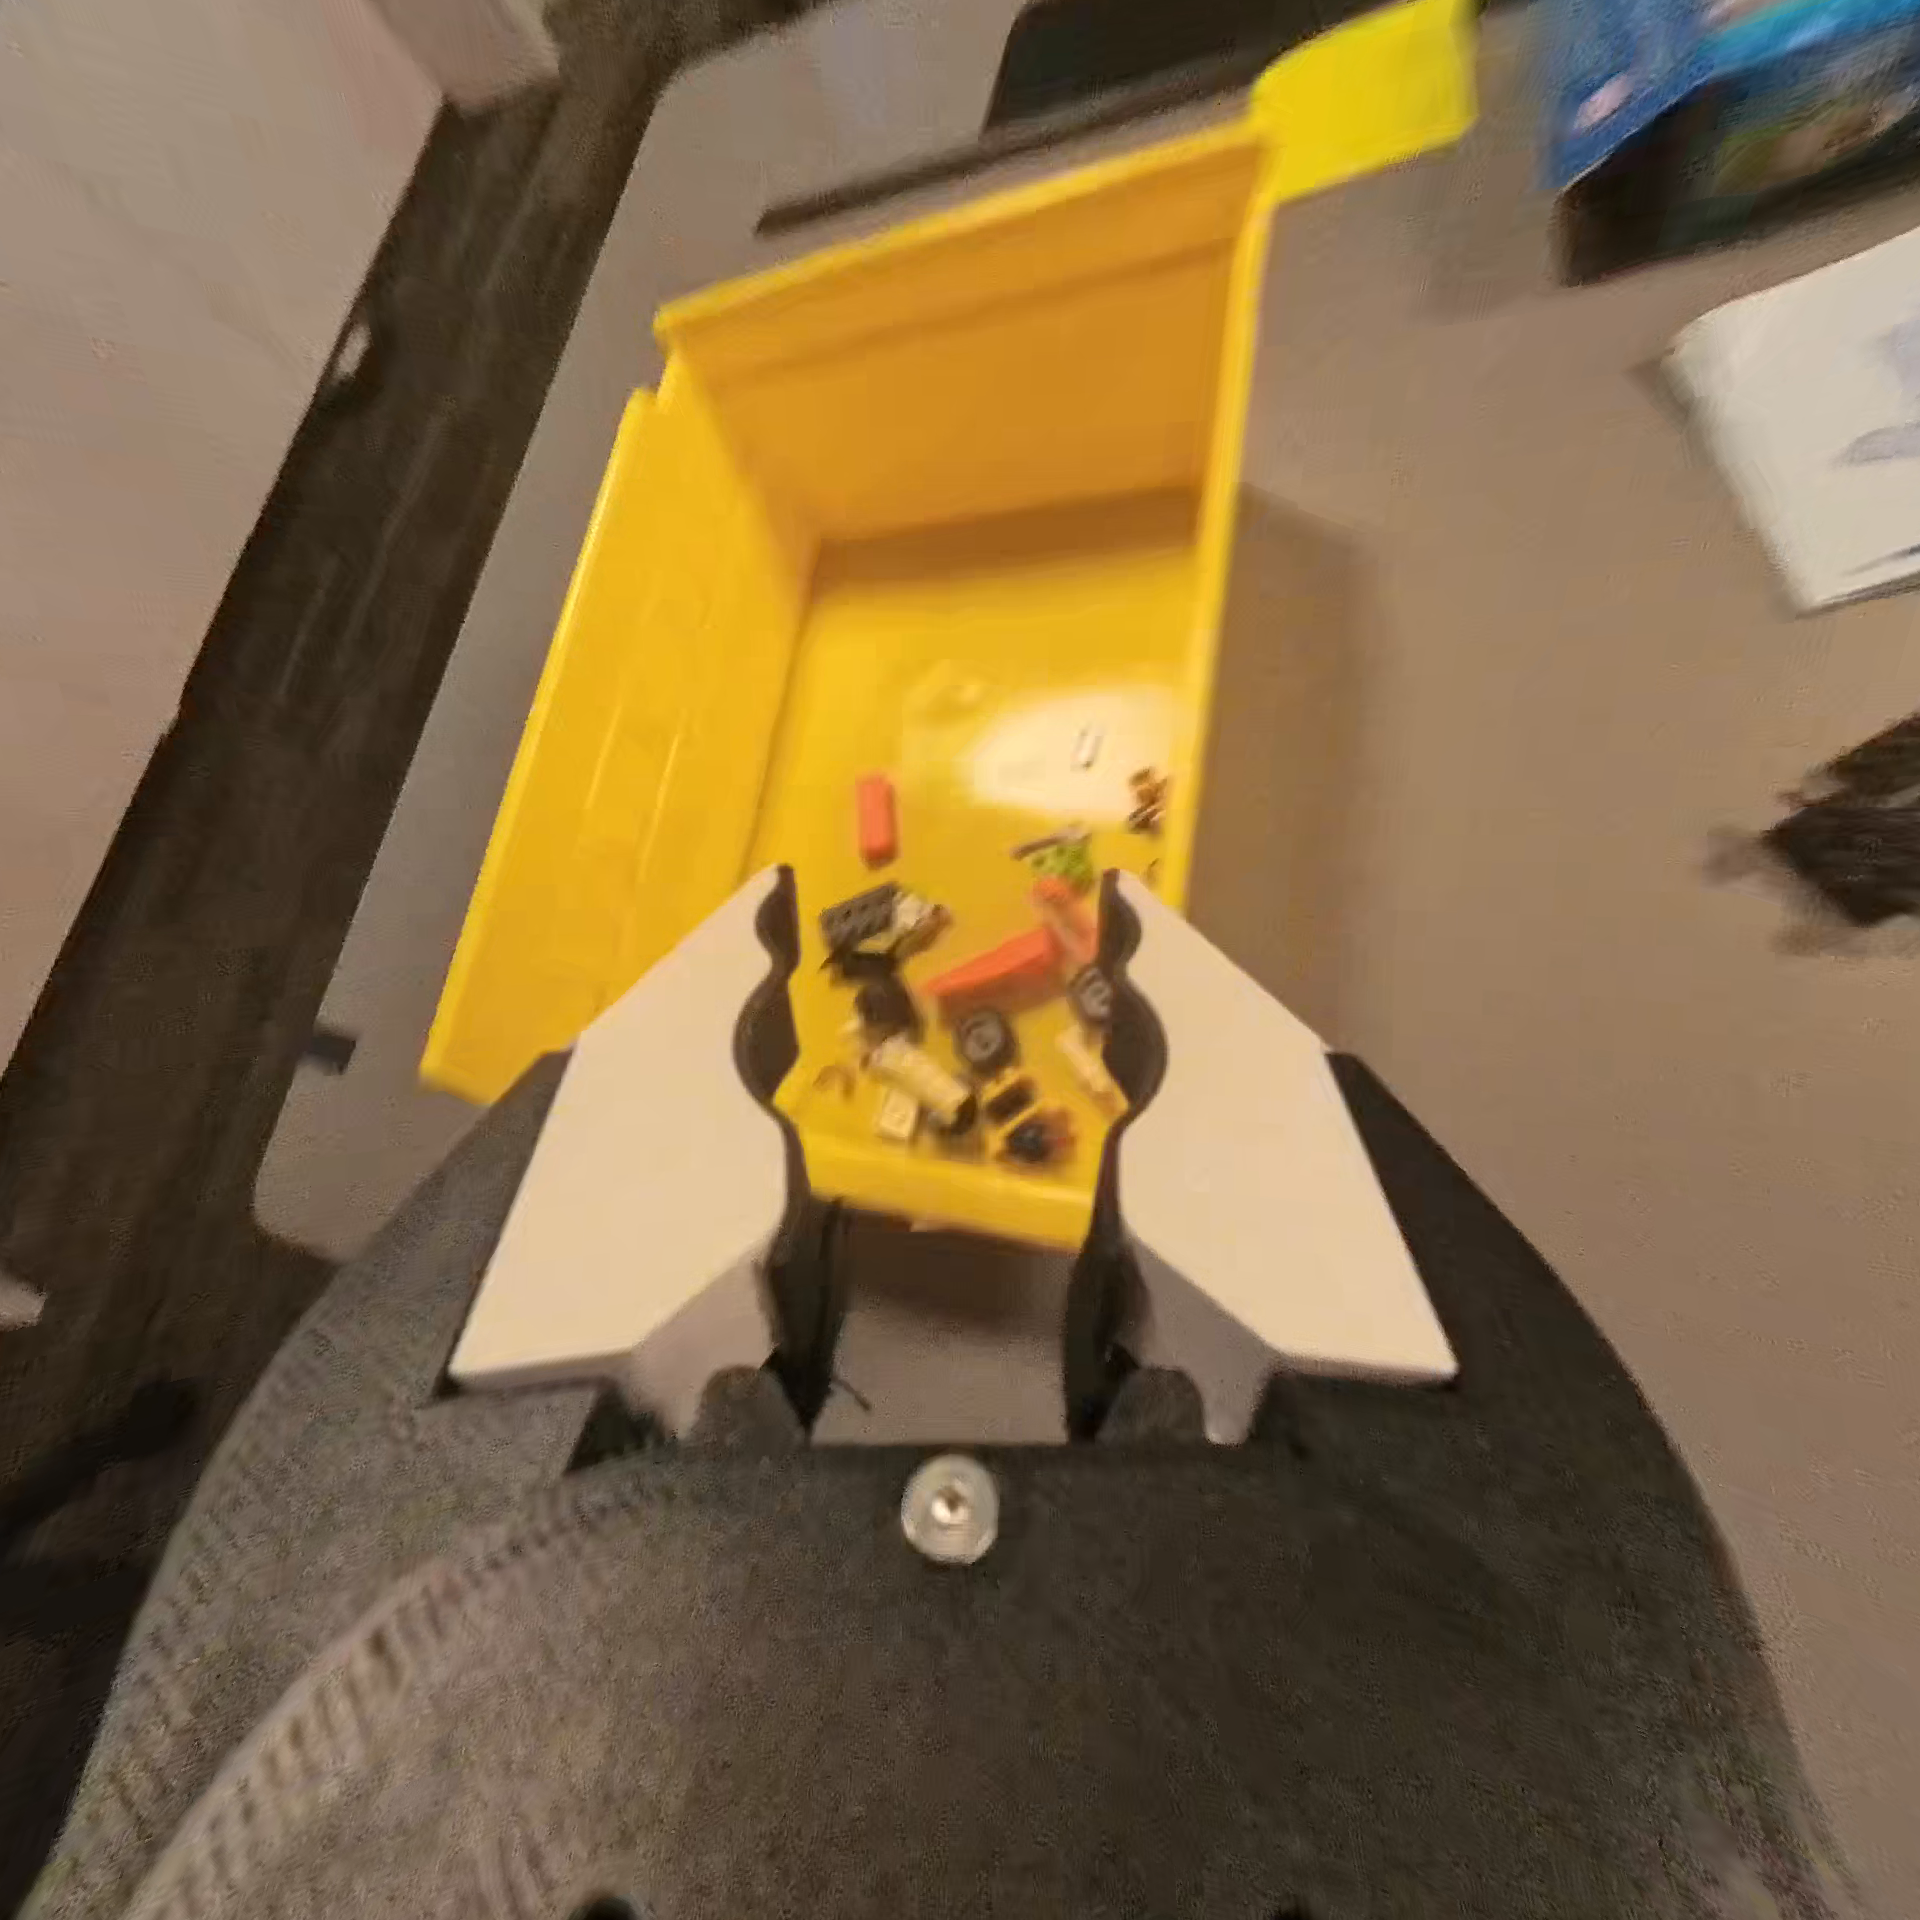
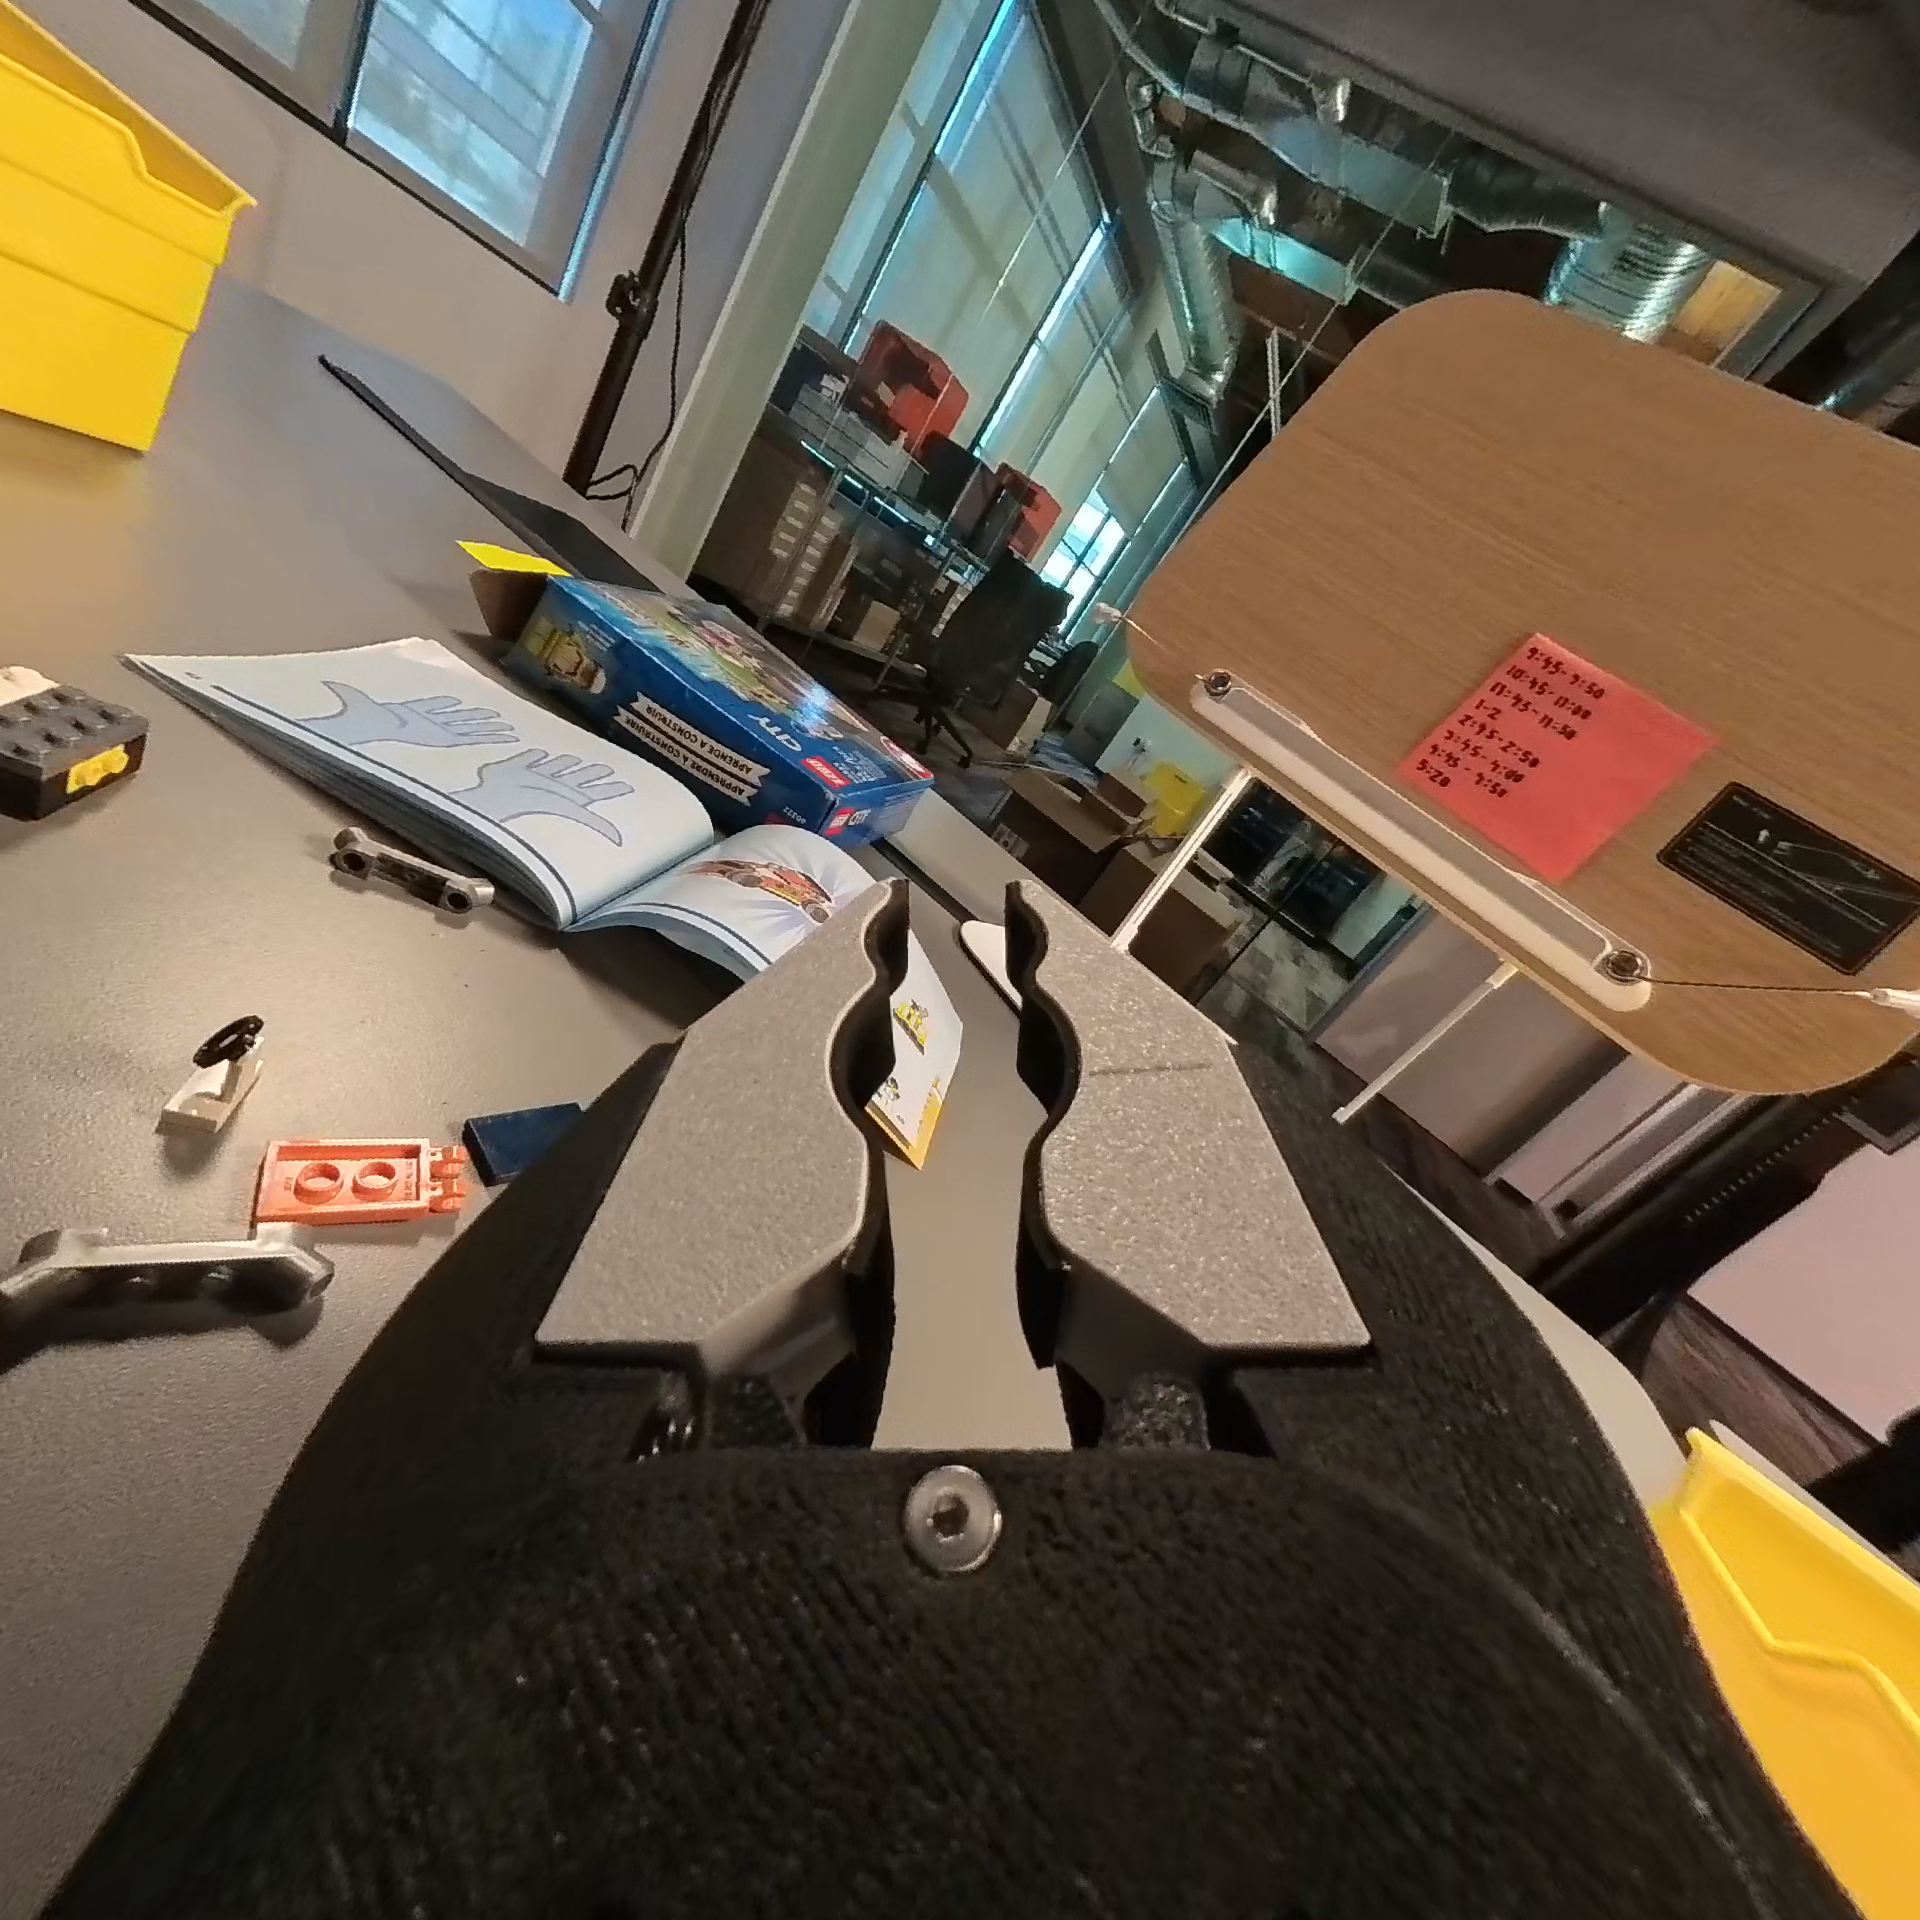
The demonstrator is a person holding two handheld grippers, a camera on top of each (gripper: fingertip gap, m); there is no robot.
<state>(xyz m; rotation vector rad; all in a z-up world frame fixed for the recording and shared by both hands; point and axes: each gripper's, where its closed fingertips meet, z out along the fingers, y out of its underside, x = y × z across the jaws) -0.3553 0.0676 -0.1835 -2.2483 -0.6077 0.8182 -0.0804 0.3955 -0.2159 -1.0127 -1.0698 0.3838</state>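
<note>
- The left hand-held gripper (image 1: 945,883) is hovering over the near end of a yellow bin (image 1: 665,727), its 2 pale fingers (image 1: 665,1122) standing wide apart and released, with nothing between the pads; the view is blurred.
- Small toy building pieces (image 1: 935,1039) are lying loose on the bin floor below the fingertips: an orange sloped piece (image 1: 1003,966), black wheels (image 1: 985,1039), a separate orange brick (image 1: 878,819) farther in, and dark and cream bits.
- The bin is sitting on a grey worktop (image 1: 1455,727), with a blue box (image 1: 1714,114) and a white booklet (image 1: 1808,436) off to its right.
- The right hand-held gripper (image 2: 956,899) is lying low over the dark worktop (image 2: 364,987), its 2 grey fingers (image 2: 748,1143) parted by a narrow gap and gripping nothing.
- A small card with yellow print (image 2: 920,1060) is showing through that gap, lying on the worktop beyond the pads.
- To its left are lying an open instruction booklet (image 2: 436,769), a blue toy box (image 2: 717,717), an orange plate piece (image 2: 353,1179), a dark blue tile (image 2: 520,1132), 2 grey beams (image 2: 410,868) and a yellow bin (image 2: 94,260).
</note>
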